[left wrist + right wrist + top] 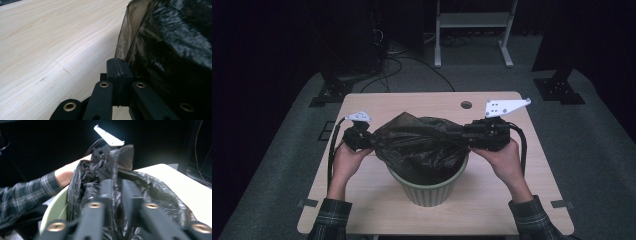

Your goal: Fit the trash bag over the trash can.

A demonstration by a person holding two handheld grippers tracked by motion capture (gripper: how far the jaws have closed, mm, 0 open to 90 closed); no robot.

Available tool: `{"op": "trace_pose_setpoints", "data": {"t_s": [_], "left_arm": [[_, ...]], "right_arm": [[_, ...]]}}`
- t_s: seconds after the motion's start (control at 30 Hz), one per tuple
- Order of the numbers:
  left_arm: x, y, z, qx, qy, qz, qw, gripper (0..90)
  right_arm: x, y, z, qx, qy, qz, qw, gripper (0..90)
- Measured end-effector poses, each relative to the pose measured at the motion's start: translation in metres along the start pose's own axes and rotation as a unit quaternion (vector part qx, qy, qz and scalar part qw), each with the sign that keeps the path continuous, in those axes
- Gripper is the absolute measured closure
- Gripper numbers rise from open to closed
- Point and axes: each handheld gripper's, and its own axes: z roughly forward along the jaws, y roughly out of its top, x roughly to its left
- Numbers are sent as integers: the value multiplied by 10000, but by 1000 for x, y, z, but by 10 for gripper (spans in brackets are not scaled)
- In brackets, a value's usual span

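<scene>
Both tongs pinch the black bag [422,142] over the green bin [429,187]: left gripper [117,72] clamped on its edge, right gripper [115,191] with film gathered between closing jaws, seen close up.

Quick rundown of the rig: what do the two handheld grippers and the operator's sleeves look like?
Both grippers, left gripper and right gripper, are matte black. Each carries a white three-cornered plate with small holes on top and trails a black cable. The linkage arms of the jaws have brass-coloured rivets. The person wears dark plaid sleeves with pale lines, cuffs at the wrists.
</scene>
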Motion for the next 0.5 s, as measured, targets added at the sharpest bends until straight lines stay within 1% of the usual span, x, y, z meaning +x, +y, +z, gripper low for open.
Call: {"op": "trace_pose_setpoints", "data": {"t_s": [0.03, 0.07, 0.13, 0.23, 0.37, 0.4, 0.5], "left_arm": [[-1, 0, -2, -36, -52, 12, 10000, 900], [-2, 0, -3, -73, -108, 18, 9999, 899], [-5, -1, -5, -132, -193, 20, 9997, 889], [-10, -3, -10, -203, -286, 65, 9994, 890], [-15, -8, -14, -259, -324, 58, 9991, 890], [-15, -10, -15, -275, -324, 57, 9991, 890], [-15, -14, -15, -259, -352, 35, 9990, 891]], "right_arm": [[2, -1, 1, 26, 59, -38, 10000, 873], [4, -3, 1, 50, 121, -112, 9999, 896], [9, -6, 2, 84, 192, -144, 9997, 897], [20, -13, 2, 113, 327, -204, 9992, 898], [38, -27, 1, 129, 544, -245, 9981, 898], [43, -31, 1, 176, 579, -278, 9978, 898], [52, -44, 3, 279, 708, -243, 9968, 898]]}}
